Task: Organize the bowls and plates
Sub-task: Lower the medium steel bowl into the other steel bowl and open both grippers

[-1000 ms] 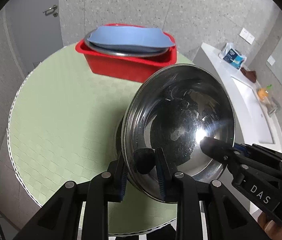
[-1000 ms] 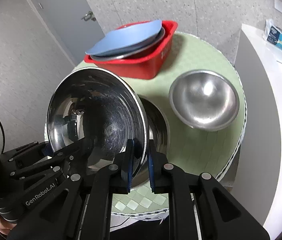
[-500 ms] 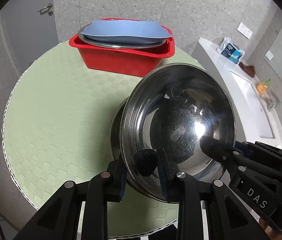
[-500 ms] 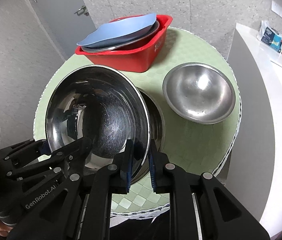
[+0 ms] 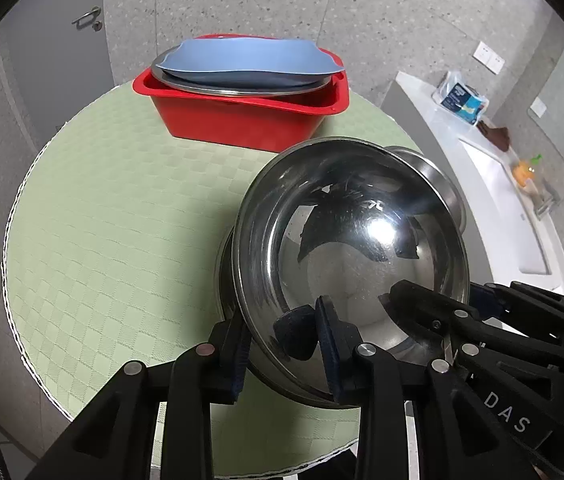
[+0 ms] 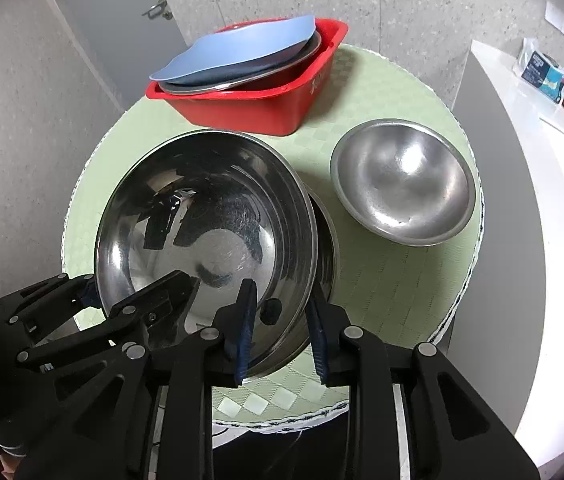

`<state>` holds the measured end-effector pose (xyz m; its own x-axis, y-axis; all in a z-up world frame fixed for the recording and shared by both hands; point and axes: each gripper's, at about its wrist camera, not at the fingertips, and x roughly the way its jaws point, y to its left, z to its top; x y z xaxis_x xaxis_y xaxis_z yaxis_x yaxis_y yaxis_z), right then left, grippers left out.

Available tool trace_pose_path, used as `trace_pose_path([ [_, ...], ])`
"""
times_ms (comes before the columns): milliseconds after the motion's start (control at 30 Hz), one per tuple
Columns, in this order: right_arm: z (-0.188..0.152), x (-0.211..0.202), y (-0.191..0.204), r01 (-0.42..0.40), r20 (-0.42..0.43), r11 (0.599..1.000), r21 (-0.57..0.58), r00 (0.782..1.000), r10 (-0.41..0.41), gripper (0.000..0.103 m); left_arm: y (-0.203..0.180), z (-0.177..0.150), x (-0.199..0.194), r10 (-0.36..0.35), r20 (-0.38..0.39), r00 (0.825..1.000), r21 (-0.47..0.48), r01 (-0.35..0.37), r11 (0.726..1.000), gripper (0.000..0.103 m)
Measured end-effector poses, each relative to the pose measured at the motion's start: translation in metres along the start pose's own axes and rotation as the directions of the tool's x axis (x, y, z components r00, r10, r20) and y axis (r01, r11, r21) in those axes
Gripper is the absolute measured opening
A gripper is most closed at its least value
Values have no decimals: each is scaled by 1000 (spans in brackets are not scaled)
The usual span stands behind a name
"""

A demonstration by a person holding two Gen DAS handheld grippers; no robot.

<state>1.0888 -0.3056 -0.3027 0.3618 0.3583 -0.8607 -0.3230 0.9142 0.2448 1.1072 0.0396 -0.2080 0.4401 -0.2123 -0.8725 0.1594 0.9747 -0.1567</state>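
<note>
A shiny steel bowl (image 5: 362,240) (image 6: 210,232) rests tilted inside a second steel bowl (image 6: 324,248), whose rim (image 5: 442,184) shows behind it. My left gripper (image 5: 282,348) straddles the near rim and its jaws are opening, one pad outside the wall and one inside. My right gripper (image 6: 281,324) straddles the opposite rim, jaws also opening, with a gap on both sides of the rim. A duller steel bowl (image 6: 402,180) sits alone to the right. At the back, a red tub (image 5: 242,120) (image 6: 262,104) holds a steel plate (image 5: 242,87) under a blue plate (image 5: 242,60) (image 6: 242,52).
All of it stands on a round table with a pale green checked cover (image 5: 122,220) whose edge runs just under both grippers. A white counter (image 6: 542,160) with a tissue packet (image 5: 460,98) lies to the right. A grey door (image 5: 62,40) is behind on the left.
The shiny bowl has sunk and levelled into the bowl beneath it. The right jaws, shut on the rim before, have spread apart. The left jaws have widened a little.
</note>
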Motion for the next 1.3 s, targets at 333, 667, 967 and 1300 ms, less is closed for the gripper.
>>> trace_pose_path([
  [333, 11, 9, -6, -31, -56, 999, 44, 998, 33, 28, 0, 1, -1, -8, -11, 1000, -32, 8, 999, 29],
  [667, 21, 12, -1, 10, -78, 1000, 20, 997, -9, 29, 1, 2, -3, -7, -17, 1000, -73, 6, 997, 29],
  [967, 29, 14, 2, 14, -97, 1000, -24, 995, -16, 30, 0, 5, -6, -9, -35, 999, -124, 5, 992, 30],
  [1300, 50, 25, -7, -50, -155, 995, -85, 987, 37, 31, -13, 17, -4, 51, -84, 995, -211, -67, 975, 33],
])
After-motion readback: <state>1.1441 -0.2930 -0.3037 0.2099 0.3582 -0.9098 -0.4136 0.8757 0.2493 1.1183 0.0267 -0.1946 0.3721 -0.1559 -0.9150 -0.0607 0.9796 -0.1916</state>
